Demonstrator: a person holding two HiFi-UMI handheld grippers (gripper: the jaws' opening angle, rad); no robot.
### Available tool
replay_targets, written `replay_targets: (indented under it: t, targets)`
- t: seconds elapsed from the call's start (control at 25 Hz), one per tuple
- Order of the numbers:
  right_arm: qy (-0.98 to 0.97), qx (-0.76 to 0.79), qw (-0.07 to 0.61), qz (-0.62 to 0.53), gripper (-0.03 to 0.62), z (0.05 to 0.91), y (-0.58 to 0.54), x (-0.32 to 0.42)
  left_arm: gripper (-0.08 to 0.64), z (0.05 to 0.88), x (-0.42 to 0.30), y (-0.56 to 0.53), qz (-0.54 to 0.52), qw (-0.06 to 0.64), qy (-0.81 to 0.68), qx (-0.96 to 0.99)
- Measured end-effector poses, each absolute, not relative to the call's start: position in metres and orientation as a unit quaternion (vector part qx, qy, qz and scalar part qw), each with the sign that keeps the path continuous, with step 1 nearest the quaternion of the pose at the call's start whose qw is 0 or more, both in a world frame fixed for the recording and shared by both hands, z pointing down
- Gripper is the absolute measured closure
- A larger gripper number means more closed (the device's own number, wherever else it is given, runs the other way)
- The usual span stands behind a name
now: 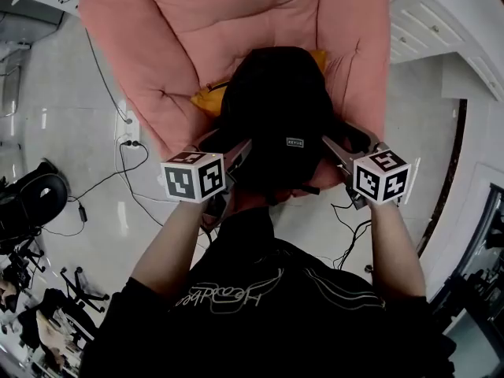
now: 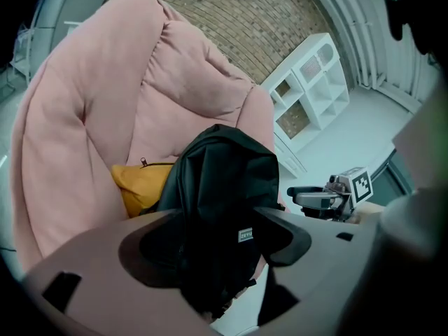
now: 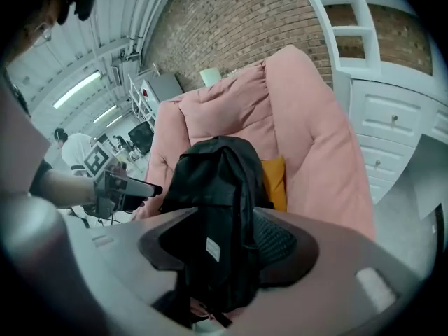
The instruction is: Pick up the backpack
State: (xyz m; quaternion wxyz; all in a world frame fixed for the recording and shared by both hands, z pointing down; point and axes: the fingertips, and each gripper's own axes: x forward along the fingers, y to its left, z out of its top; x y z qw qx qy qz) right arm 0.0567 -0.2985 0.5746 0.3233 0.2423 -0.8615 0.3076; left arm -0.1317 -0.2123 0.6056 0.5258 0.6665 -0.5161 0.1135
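Two grippers flank the black backpack [image 1: 276, 109], which stands upright on a pink chair [image 1: 157, 53], directly ahead of both grippers and between them. The left gripper [image 1: 236, 154] is at the left side of the bag and the right gripper [image 1: 335, 150] at its right side, both at the lower half. A yellow cushion [image 1: 206, 98] lies just behind the bag, beyond the left gripper.

In each gripper view the jaws stand wide apart and the body of the backpack fills the gap between them. I see no cloth pinched, so I judge that both grippers are not yet holding it. Whether the pads already touch the cloth, I cannot tell.

To do this step well, I think each gripper should go forward until a thick fold or seam sits deep between its jaws. Both should then close at the same height and rise together, because soft cloth slips easily out of a shallow bite. The cushion should stay outside the left jaws.

Both forearms reach forward from the body, almost parallel. The grippers turn a little inward toward each other across the bag, with their marker cubes facing up.
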Motion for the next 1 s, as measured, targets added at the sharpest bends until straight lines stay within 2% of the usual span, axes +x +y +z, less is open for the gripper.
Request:
replay_targets:
  t: [0.28,0.64,0.76,0.88,1.0]
  targets:
    - [-0.851,0.234,0.361,0.301,0.342,0.615,-0.322,0.048,0.272,0.640,-0.136,-0.223,0.133,0.544,-0.519,0.646]
    - [-0.838,0.227,0.373,0.327,0.344,0.642,-0.322,0.044,0.275,0.656,-0.138,-0.227,0.128,0.557,-0.520,0.635]
    - [-0.839,0.219,0.377,0.326,0.356,0.647,-0.317,0.041,0.315,0.657,-0.137,-0.228,0.125,0.560,-0.516,0.636]
    - [-0.840,0.213,0.375,0.328,0.408,0.648,-0.314,0.037,0.377,0.656,-0.133,-0.229,0.120,0.562,-0.515,0.636]
    - [-0.842,0.210,0.375,0.326,0.432,0.649,-0.313,0.035,0.406,0.657,-0.131,-0.229,0.121,0.562,-0.517,0.635]
